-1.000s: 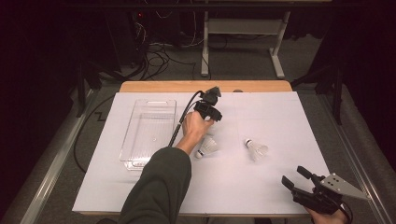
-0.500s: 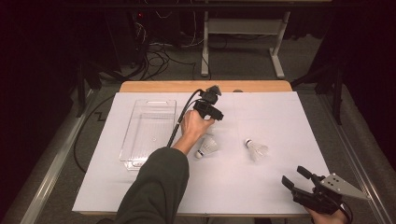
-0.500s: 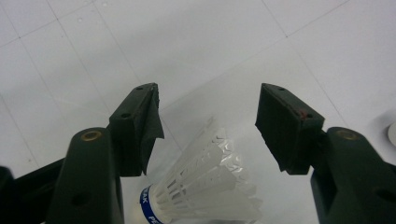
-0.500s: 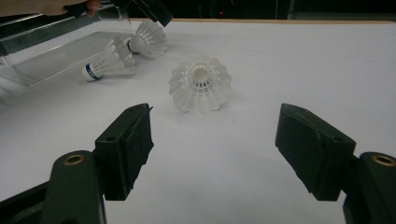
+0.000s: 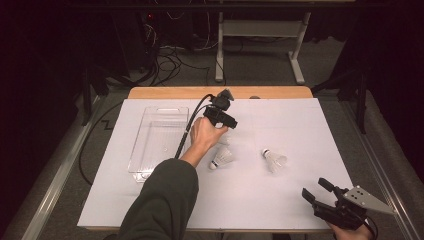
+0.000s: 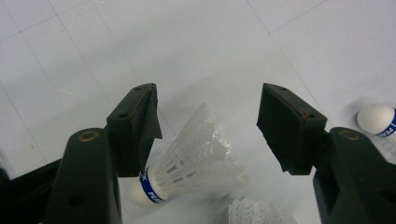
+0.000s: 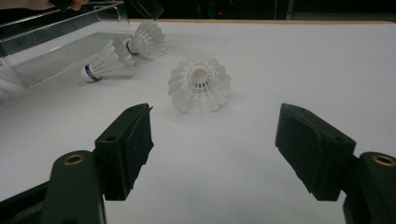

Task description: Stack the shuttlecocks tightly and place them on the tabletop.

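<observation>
**Left gripper over a shuttlecock, jaws apart**

Shuttlecock (image 6: pixel 187 165): white feather skirt, rounded white cork base with a blue printed band. Lies on its side on the white table cover (image 5: pixel 280 125), between the left gripper's jaws, cork toward the left jaw. Judged very light, skirt springy but easily crushed; cork is the firm part, so take hold at the cork or just above the band, gently. May roll or skid if nudged.

Left gripper (image 5: pixel 223 131): spread wide, pinching nothing, poised above the shuttlecock.

2 more shuttlecocks nearby: one just beside (image 5: pixel 222 158), one farther right (image 5: pixel 274 159).

Clear tray (image 5: pixel 150 150) sits to the left, near.

Right gripper (image 5: pixel 316 193): also spread, holding nothing, at the near right table edge, well apart.
</observation>
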The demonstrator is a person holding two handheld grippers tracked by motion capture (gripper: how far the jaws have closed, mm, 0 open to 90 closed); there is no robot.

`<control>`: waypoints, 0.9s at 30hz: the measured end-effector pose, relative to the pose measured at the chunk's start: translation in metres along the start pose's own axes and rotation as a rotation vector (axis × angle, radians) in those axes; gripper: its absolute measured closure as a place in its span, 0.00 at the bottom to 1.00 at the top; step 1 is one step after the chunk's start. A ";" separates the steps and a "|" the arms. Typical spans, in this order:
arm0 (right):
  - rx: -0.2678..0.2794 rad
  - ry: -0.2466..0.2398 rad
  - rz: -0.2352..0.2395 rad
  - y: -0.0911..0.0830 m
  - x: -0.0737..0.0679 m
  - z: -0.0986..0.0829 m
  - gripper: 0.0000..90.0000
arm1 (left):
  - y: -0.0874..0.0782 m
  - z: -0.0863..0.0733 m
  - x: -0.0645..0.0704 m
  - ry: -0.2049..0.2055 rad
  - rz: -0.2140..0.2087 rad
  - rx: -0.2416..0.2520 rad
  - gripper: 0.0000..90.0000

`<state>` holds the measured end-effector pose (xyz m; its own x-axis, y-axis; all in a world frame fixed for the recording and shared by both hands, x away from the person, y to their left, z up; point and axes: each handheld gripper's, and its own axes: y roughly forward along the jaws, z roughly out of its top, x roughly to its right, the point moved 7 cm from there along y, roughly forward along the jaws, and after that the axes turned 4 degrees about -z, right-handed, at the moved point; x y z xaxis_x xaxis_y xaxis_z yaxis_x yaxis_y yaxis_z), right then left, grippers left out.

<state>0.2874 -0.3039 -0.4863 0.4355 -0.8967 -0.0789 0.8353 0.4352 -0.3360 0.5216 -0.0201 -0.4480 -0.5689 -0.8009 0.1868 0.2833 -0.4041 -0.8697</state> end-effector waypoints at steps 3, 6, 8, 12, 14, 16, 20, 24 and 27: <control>-0.001 -0.003 -0.001 0.001 0.000 0.000 0.31 | -0.005 -0.001 0.000 0.003 -0.011 0.005 0.41; -0.001 -0.001 0.000 0.000 0.000 0.000 0.31 | -0.009 -0.002 0.000 0.014 -0.019 0.008 0.37; -0.001 -0.002 -0.001 0.000 0.000 0.000 0.31 | -0.012 -0.003 0.001 0.016 -0.023 0.006 0.36; -0.003 -0.003 -0.001 0.001 0.000 0.000 0.31 | -0.017 -0.004 0.000 0.013 -0.035 0.019 0.36; -0.003 -0.003 -0.002 0.001 0.000 0.000 0.31 | -0.020 -0.006 0.000 0.013 -0.037 0.024 0.35; -0.001 -0.003 -0.002 0.000 0.000 0.000 0.31 | -0.022 -0.008 -0.001 0.009 -0.039 0.024 0.35; -0.003 -0.006 -0.001 0.001 0.000 0.000 0.31 | -0.025 -0.011 -0.004 0.005 -0.039 0.031 0.35; -0.004 -0.007 -0.002 0.001 0.000 0.000 0.31 | -0.027 -0.015 -0.005 0.008 -0.040 0.030 0.35; -0.004 -0.007 -0.001 0.001 0.000 0.000 0.31 | -0.027 -0.018 -0.005 0.016 -0.032 0.027 0.36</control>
<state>0.2880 -0.3035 -0.4868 0.4365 -0.8968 -0.0723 0.8346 0.4337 -0.3395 0.5030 0.0027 -0.4338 -0.5904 -0.7803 0.2063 0.2854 -0.4409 -0.8510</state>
